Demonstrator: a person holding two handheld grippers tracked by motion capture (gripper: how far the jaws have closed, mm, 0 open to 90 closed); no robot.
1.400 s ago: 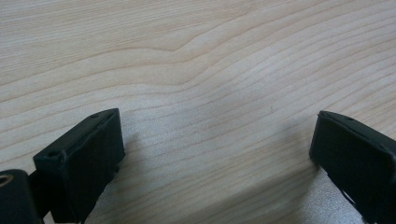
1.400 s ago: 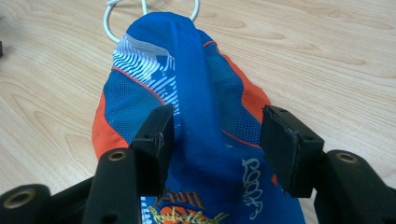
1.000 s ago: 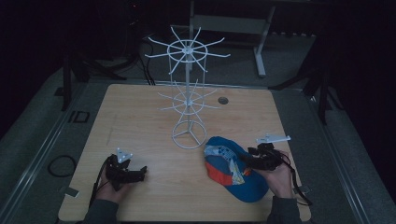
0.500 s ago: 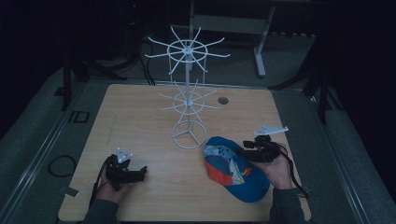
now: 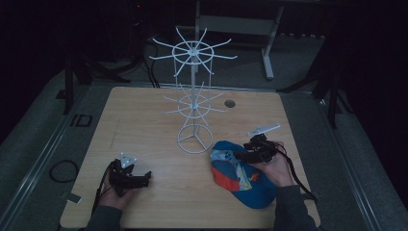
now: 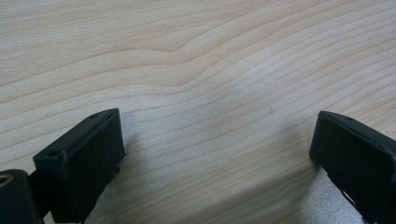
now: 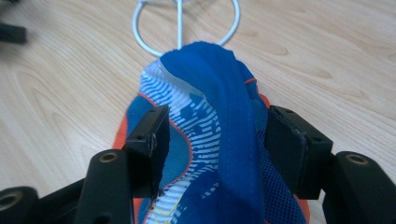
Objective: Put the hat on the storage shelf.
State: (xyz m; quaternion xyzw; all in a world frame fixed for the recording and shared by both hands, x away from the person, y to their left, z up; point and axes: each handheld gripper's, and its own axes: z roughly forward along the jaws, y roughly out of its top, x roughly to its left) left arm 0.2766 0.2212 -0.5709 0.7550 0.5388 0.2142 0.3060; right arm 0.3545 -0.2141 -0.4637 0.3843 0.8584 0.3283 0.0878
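Nearest the person, at the front left of the worktop (image 5: 144, 120), the left gripper (image 5: 137, 178) is resting low over bare wood in the person's left hand (image 5: 115, 195). In the left gripper view its two black jaws are standing wide apart with nothing but wood grain between them, released.

At the front right, the right hand (image 5: 276, 168) is holding the right gripper (image 5: 238, 155) over a blue cap (image 5: 240, 178) with orange trim and white striped panels. The cap is lying on the worktop near the front right edge, just in front of the stand's base. In the right gripper view the jaws are sitting on either side of a raised fold of the cap's (image 7: 219, 130) blue fabric, the left jaw against the striped panel and the right jaw close against the mesh; whether they are actually squeezing the fabric I cannot tell.

Just beyond the cap, the ring-shaped foot of a white wire display stand (image 5: 195, 103) is sitting near the middle of the worktop, its pole rising upright with two tiers of radiating hooks. Further back to the right, a small round grommet (image 5: 229, 103) is set into the wood.
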